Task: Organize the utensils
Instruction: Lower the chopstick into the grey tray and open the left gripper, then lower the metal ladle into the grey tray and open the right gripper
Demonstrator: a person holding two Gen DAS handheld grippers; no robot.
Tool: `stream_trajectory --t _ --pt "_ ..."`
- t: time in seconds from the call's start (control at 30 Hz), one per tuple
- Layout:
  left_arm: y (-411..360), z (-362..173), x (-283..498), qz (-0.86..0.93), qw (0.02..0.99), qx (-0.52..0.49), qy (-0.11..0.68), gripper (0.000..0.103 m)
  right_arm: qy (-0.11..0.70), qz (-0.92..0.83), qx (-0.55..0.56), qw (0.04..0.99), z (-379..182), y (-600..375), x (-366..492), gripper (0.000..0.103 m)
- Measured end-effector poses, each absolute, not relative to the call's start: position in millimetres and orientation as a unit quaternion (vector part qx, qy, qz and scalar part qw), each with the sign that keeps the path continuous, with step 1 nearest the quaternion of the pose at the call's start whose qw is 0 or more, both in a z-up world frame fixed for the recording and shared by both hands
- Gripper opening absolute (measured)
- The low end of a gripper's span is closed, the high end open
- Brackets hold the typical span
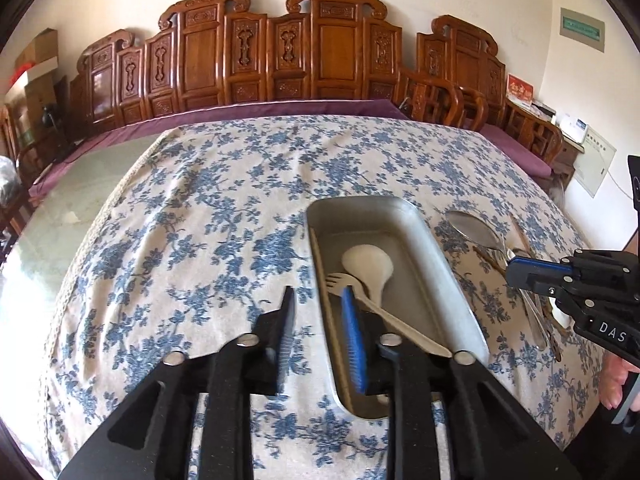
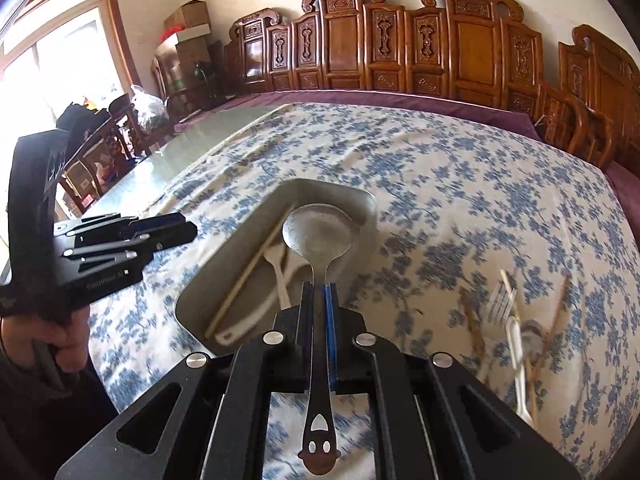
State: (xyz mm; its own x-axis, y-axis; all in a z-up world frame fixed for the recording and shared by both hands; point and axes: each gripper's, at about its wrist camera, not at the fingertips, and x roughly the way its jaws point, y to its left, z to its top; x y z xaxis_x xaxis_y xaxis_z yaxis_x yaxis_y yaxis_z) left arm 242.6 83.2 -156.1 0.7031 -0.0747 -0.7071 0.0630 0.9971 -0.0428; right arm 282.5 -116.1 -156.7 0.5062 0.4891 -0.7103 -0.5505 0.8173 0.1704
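A metal tray (image 1: 436, 248) lies on the blue-flowered tablecloth and holds a white spoon (image 1: 370, 266), a white fork (image 1: 340, 282) and a chopstick (image 1: 326, 280). My left gripper (image 1: 318, 304) is open and empty over the tray's near left rim. My right gripper (image 2: 320, 292) is shut on the handle of a large metal spoon (image 2: 318, 232), whose bowl hangs over the tray (image 2: 372, 204). The same spoon shows in the left wrist view (image 1: 474, 232), right of the tray. Loose utensils (image 2: 516, 320) lie on the cloth to the right: a metal fork, a white spoon and chopsticks.
Carved wooden chairs (image 1: 280, 52) line the far side of the table. The cloth's left edge leaves bare glass tabletop (image 1: 84, 184). Cardboard boxes (image 2: 188, 28) stand in the far left corner. A person's hand (image 2: 68, 340) holds the left gripper.
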Motion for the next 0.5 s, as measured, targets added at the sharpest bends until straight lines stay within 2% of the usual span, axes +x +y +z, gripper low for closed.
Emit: stream_trajectory --t 0.07,0.17,0.23,0.5 --pt "89 -155 242 -0.031 0.924 -0.011 0.381 0.044 0.396 0.303 -0.04 0.866 -155 -107 286 0.007" --pt "100 -153 243 -0.022 0.925 -0.017 0.378 0.046 0.397 0.305 -0.039 0.865 -154 -94 290 0.007" --pt "108 -151 243 -0.014 0.927 -0.022 0.375 0.064 0.399 0.305 -0.039 0.864 -154 -86 294 0.007" --pt "132 -144 242 0.005 0.93 -0.039 0.366 0.068 0.41 0.301 -0.046 0.86 -166 -52 307 0.007"
